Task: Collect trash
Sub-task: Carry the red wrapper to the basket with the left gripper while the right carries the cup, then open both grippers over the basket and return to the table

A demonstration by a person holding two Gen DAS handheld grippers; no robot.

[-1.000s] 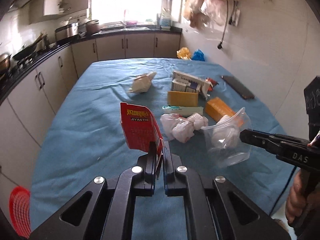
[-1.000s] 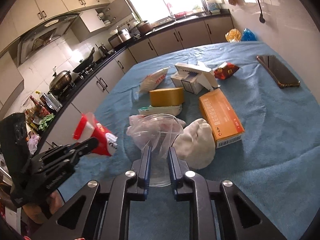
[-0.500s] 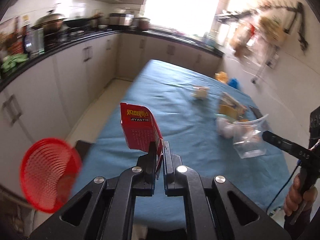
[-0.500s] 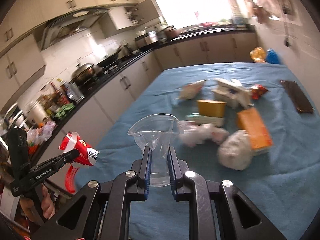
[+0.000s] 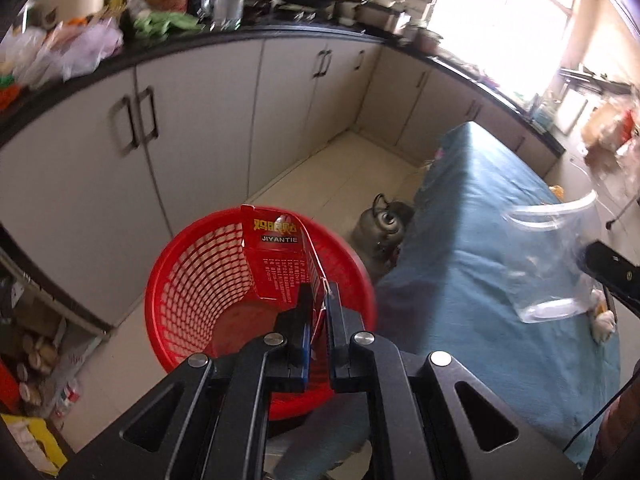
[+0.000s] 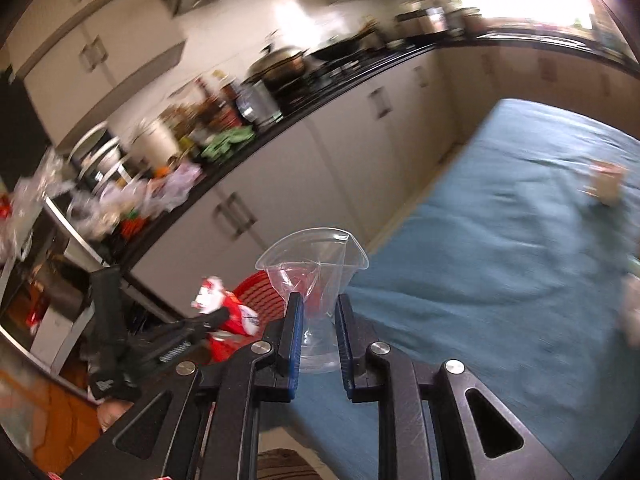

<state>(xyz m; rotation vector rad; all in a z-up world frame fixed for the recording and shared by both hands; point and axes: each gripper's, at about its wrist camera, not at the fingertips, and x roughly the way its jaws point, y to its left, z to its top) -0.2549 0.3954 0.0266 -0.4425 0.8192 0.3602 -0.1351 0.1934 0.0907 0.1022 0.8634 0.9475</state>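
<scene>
Jaws on my left gripper (image 5: 316, 312) were clamped on the red packet (image 5: 280, 256), held over the red basket (image 5: 192, 280) on the floor; my right gripper (image 6: 316, 328) pinched the clear plastic cup (image 6: 316, 268) beside the table (image 6: 500, 280).

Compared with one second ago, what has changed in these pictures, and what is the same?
Both hand-held grippers swung away from the table toward the floor. The left hand-held gripper brought the red box over the red basket. The right hand-held gripper follows with the clear plastic cup. Both grips stayed shut; nothing was released.
</scene>
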